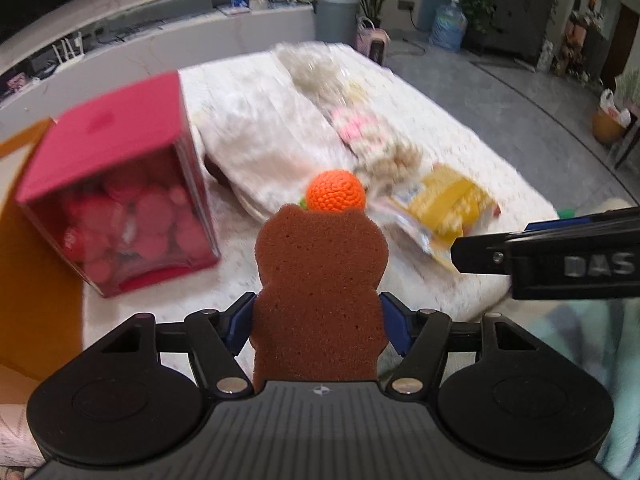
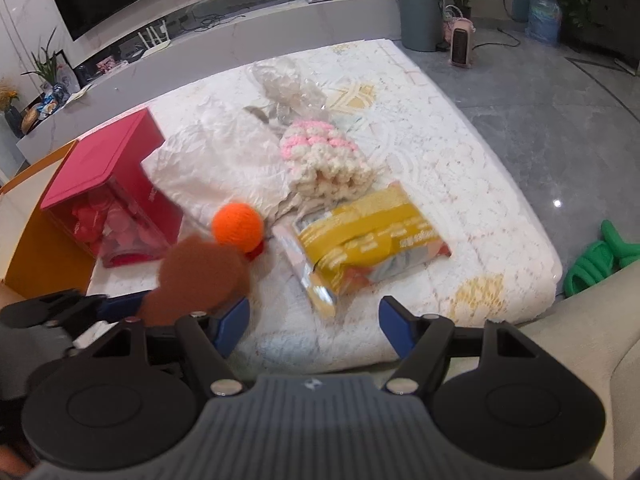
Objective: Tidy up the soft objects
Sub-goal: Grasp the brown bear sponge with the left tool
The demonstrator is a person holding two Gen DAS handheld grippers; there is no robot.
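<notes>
Left tongs (image 1: 318, 320) gripping brown bear-shaped sponge (image 1: 320, 276) above white quilted mat (image 2: 460, 184); right tongs (image 2: 314, 322) hanging wide, empty. Sorting barely begun, judging by spread: orange crochet ball (image 2: 237, 226), pink-white knitted piece (image 2: 320, 152), yellow packet (image 2: 360, 240), red box (image 2: 108, 184) lying loose. Left view blurring; destination unclear.

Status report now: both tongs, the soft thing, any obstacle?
Left tongs shut on brown sponge bear. Right tongs open, empty. Orange crochet ball just ahead.
</notes>
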